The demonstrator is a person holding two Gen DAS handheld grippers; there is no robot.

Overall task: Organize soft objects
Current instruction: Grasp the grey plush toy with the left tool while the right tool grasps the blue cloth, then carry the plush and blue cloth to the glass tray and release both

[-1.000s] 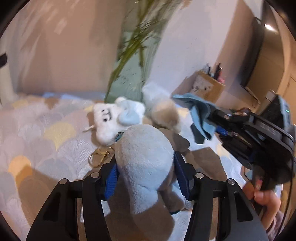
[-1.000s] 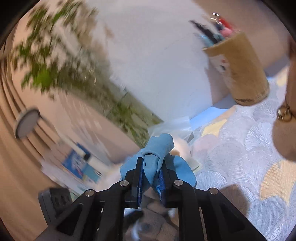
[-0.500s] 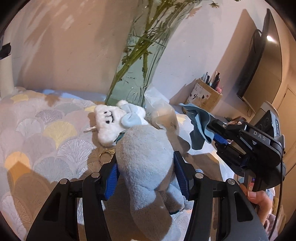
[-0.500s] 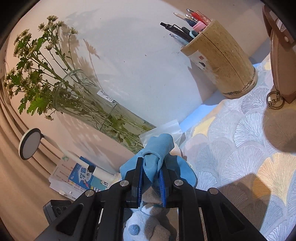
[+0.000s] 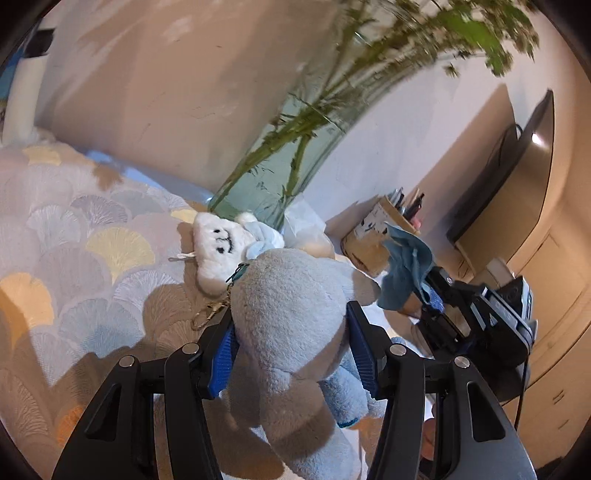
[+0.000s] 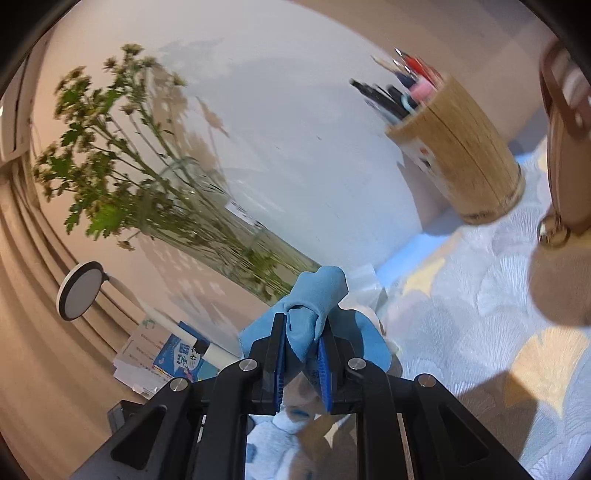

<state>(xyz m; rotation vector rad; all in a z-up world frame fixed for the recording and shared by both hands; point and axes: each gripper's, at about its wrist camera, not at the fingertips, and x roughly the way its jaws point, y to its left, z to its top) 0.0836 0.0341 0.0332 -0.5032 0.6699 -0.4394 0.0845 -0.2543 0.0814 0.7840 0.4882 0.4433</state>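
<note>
A pale wall (image 6: 295,122) rises behind a tablecloth (image 5: 74,236) patterned with fan shapes in grey, yellow and blue. A glass vase (image 5: 295,162) of green stems (blurred) stands against the wall, casting leafy shadows. Near it sits 1 wooden pen holder (image 6: 461,155). A dark screen (image 5: 517,166) hangs on the beige side wall.

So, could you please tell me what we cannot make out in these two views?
- Left wrist view: the grey plush toy in the left claw hides the tablecloth behind it.
- Left wrist view: the flowers are blurred.
- Right wrist view: the blue cloth in the right claw covers the plush below.
</note>
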